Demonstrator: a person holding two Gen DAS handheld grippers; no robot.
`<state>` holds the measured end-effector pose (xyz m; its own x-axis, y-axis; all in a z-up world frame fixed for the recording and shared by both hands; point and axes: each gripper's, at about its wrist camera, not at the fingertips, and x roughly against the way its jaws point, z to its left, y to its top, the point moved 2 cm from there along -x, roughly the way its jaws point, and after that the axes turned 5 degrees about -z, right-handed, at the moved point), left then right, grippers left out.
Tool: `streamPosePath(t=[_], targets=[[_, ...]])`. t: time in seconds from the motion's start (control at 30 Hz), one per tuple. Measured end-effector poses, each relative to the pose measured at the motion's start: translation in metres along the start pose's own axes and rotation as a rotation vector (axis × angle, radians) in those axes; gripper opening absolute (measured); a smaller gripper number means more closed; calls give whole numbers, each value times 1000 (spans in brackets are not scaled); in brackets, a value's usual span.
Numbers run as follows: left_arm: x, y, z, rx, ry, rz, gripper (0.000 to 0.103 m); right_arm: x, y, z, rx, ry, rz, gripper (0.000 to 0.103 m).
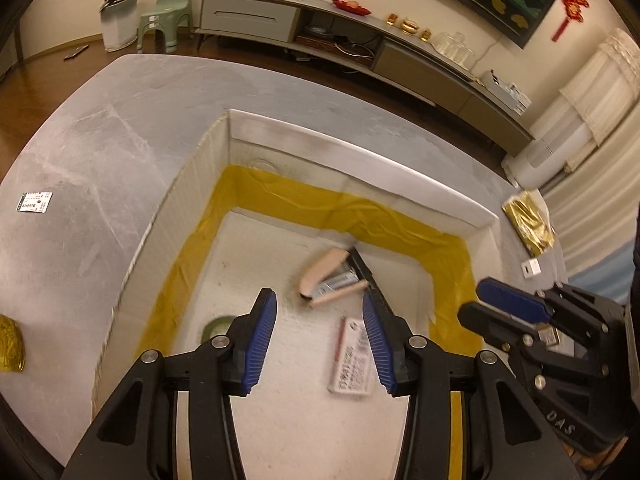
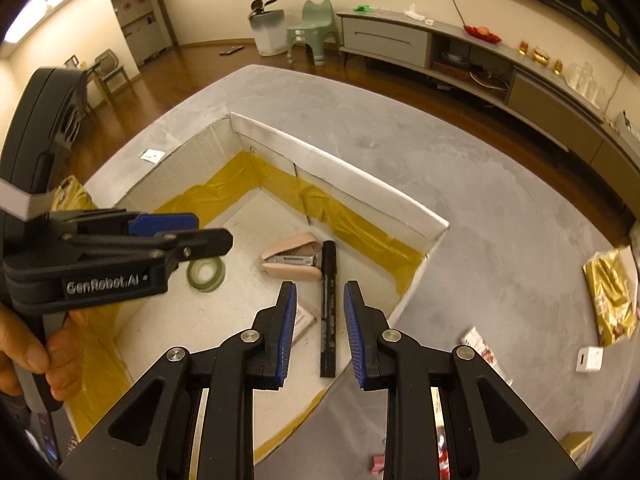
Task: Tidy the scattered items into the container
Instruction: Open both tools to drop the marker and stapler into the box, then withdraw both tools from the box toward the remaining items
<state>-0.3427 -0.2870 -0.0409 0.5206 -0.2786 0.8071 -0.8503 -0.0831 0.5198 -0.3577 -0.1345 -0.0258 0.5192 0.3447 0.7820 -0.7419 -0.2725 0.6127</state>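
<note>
A white cardboard box (image 1: 360,156) (image 2: 340,172), lined with yellow tape, stands on the grey table. On its floor lie a beige stapler (image 1: 324,270) (image 2: 294,260), a black marker (image 1: 362,266) (image 2: 329,304), a green tape roll (image 1: 218,326) (image 2: 206,274) and a white labelled packet (image 1: 352,360) (image 2: 303,325). My left gripper (image 1: 318,332) (image 2: 212,230) hovers open over the box with nothing between its fingers. My right gripper (image 2: 320,332) (image 1: 472,302) hangs open above the box's near right corner, and the marker lies on the floor below its gap.
Loose on the table are gold foil packets (image 1: 528,224) (image 2: 612,296) (image 1: 10,344), a small printed card (image 1: 35,202) (image 2: 152,156), a white adapter (image 1: 531,268) (image 2: 590,359), a sachet (image 2: 484,352) and a small gold box (image 2: 576,444). A hand (image 2: 24,352) holds the left gripper.
</note>
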Motion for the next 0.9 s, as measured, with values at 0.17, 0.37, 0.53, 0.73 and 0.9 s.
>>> streamPosePath(t=[0.17, 0.37, 0.53, 0.73, 0.9], targets=[[11, -10, -12, -23, -1, -1, 45, 12, -8, 8, -3, 14, 16, 27], [26, -24, -19, -52, 7, -4, 46, 25, -18, 28, 23, 23, 25, 27], [41, -36, -19, -63, 12, -13, 45, 36, -28, 41, 36, 27, 36, 27], [65, -49, -21, -79, 8, -31, 45, 51, -42, 50, 34, 31, 43, 27], [81, -59, -23, -84, 1, -42, 45, 64, -54, 56, 26, 33, 47, 27]])
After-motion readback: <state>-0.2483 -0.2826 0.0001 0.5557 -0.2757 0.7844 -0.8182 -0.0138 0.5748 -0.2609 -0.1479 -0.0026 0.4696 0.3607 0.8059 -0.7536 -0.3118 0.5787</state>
